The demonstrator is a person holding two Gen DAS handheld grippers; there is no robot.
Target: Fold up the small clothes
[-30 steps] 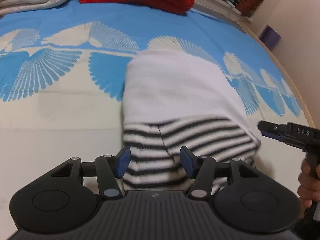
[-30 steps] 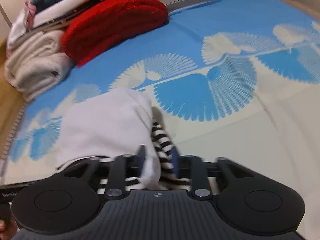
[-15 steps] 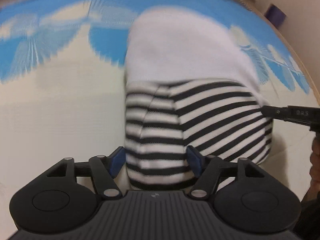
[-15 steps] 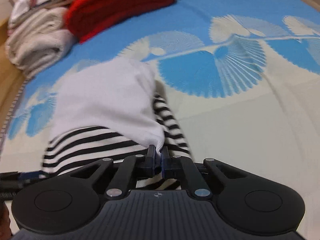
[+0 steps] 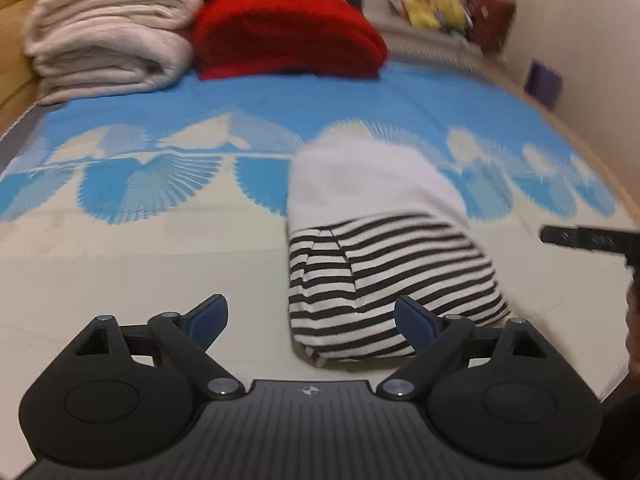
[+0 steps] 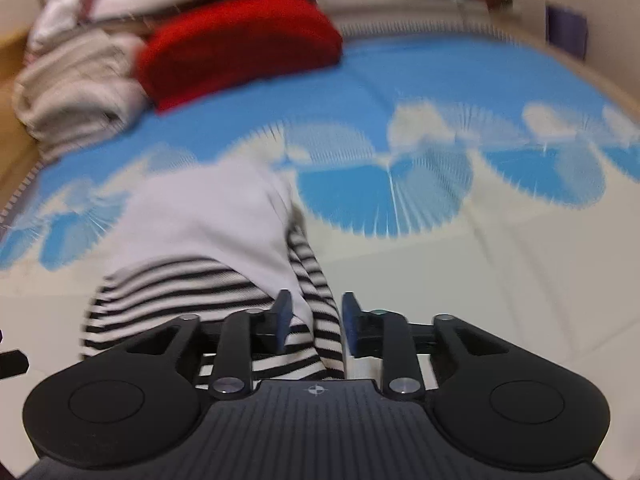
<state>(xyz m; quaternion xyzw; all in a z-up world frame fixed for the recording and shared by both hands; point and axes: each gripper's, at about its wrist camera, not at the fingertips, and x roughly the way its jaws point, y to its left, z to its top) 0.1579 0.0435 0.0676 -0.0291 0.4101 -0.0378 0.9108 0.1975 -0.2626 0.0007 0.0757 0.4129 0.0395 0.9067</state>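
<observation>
Both grippers backed off folded garment [image 5: 384, 248], jaws opening, empty | blue-patterned mat [image 5: 120, 272] | red blanket [image 5: 288, 36]

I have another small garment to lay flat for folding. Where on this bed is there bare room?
Bare cream sheet lies left of the striped garment, above the left gripper. More lies to the garment's right, beyond the right gripper. The far end is crowded: a red blanket beside folded beige blankets.
</observation>
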